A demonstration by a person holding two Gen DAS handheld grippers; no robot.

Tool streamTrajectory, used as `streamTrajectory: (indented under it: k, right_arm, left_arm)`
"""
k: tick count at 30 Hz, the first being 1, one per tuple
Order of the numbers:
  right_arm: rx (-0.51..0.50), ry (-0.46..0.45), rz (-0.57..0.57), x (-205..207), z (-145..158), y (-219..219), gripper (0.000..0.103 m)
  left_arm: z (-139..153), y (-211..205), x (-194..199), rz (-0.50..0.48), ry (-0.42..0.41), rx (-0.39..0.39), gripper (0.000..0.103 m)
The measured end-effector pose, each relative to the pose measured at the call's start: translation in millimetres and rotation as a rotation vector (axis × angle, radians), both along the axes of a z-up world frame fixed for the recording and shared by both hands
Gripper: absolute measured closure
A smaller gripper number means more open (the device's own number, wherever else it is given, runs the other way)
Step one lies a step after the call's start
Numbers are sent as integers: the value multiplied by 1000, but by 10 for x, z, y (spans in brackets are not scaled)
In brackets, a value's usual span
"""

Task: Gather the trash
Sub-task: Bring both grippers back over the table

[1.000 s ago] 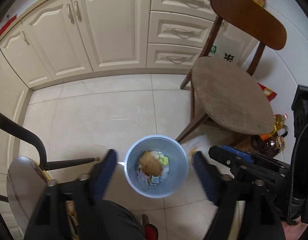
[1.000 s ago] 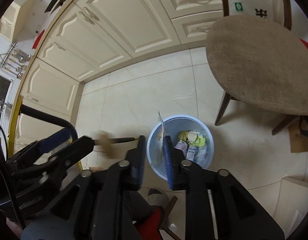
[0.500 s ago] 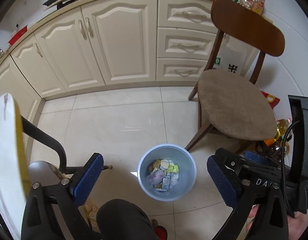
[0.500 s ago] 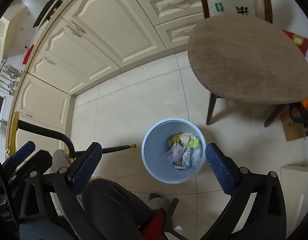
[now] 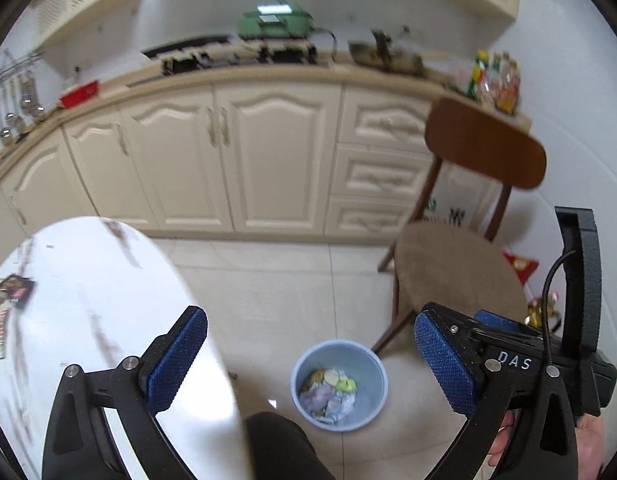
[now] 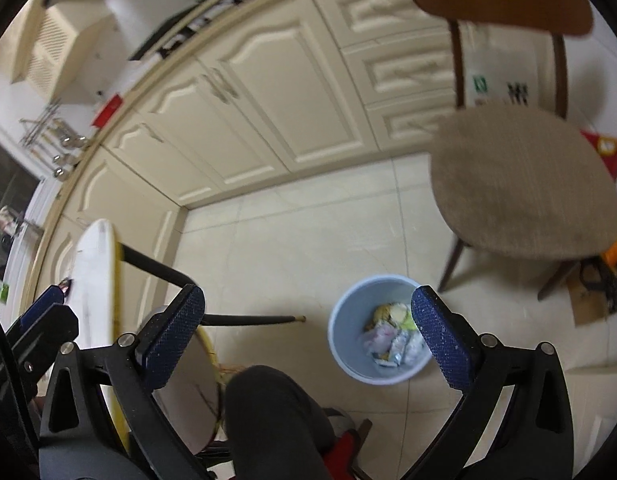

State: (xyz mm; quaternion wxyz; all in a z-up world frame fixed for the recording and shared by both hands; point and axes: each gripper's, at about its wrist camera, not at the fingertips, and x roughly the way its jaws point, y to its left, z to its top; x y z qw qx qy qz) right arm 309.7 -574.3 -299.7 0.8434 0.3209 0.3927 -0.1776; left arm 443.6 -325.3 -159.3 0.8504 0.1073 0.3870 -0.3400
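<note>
A pale blue bin (image 5: 362,360) stands on the floor tiles with several crumpled wrappers (image 5: 328,394) inside. My left gripper (image 5: 308,344) hangs high above it, open and empty, half over a white table top (image 5: 88,300). A dark wrapper (image 5: 12,288) and a long thin packet (image 5: 0,336) lie at that table's left edge. In the right wrist view the bin (image 6: 344,332) sits beneath my right gripper (image 6: 308,320), which is also open with nothing between its blue pads (image 6: 436,336). The left gripper (image 6: 44,312) shows at the far left there.
A wooden chair with a padded seat (image 5: 460,276) stands right of the bin, close to it. Cream cabinets (image 5: 268,160) run along the back under a cluttered counter. The person's dark-trousered knee (image 6: 276,412) is just in front of the bin. Bottles and bags (image 6: 612,256) sit under the chair.
Both grippers opened wide and rose away from the bin. A brown piece and a thin white scrap dropped into it. The table top came into the left view.
</note>
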Motion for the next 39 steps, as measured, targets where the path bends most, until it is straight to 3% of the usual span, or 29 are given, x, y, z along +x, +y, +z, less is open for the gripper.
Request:
streamTrajectory:
  k: [8, 20, 30, 38, 39]
  right_arm:
    - [-122, -92, 113, 256, 705, 677, 0]
    - [-332, -240, 348, 630, 1621, 2185, 0]
    - [-453, -337, 568, 818, 1909, 3369, 0]
    - [-496, -352, 691, 950, 1854, 3934, 0]
    - [-498, -349, 700, 979, 1837, 3973, 0]
  left_arm:
    - [408, 1084, -369, 128, -150, -83, 1]
    - [656, 2620, -1022, 385, -266, -162, 1]
    - [627, 3490, -1650, 608, -365, -183, 1]
    - [441, 3689, -1815, 694, -340, -174, 1]
    - [432, 3712, -1809, 746, -353, -188, 1]
